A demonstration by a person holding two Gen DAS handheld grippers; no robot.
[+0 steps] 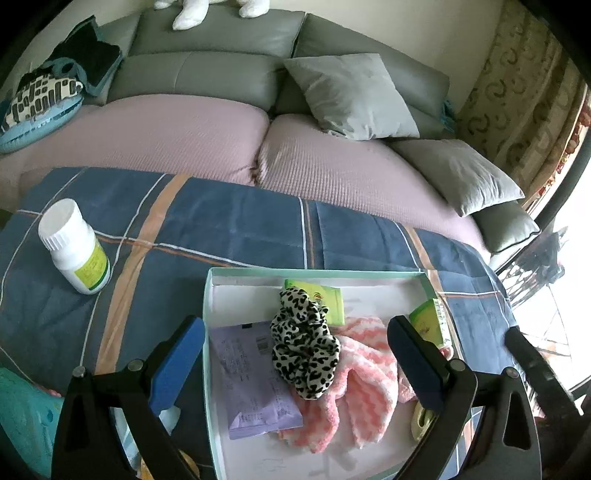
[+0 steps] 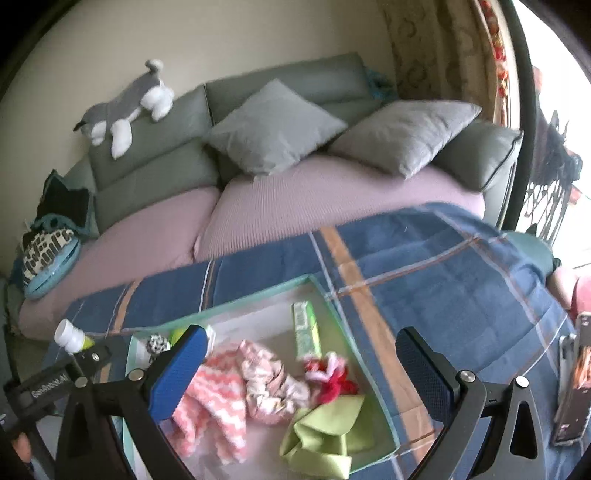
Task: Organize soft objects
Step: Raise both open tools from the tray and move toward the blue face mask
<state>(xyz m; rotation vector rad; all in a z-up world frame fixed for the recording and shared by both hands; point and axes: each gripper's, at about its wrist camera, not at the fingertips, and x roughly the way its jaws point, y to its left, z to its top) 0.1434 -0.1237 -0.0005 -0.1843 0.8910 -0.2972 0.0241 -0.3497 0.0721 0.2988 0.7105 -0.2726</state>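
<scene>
Both tongs hang apart, empty: my left tongs [image 1: 295, 365] at lower centre straddle the leopard scrunchie [image 1: 304, 347] atop the pink towel [image 1: 354, 391] inside the tray [image 1: 207, 295], gathered for sorting; my right tongs [image 2: 299, 369] hover nearby.

Daylight blows out white at the right edge; fisheye bends the borders; right wrist view slightly blurred.

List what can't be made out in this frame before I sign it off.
- Purple packet, left wrist view: print too small to read.
- Plush toy, left wrist view: cut off by the top edge.
- Green cloth, right wrist view: blurred, lower part cut off.
- White bottle, right wrist view: partly hidden behind the left claw's body.
</scene>
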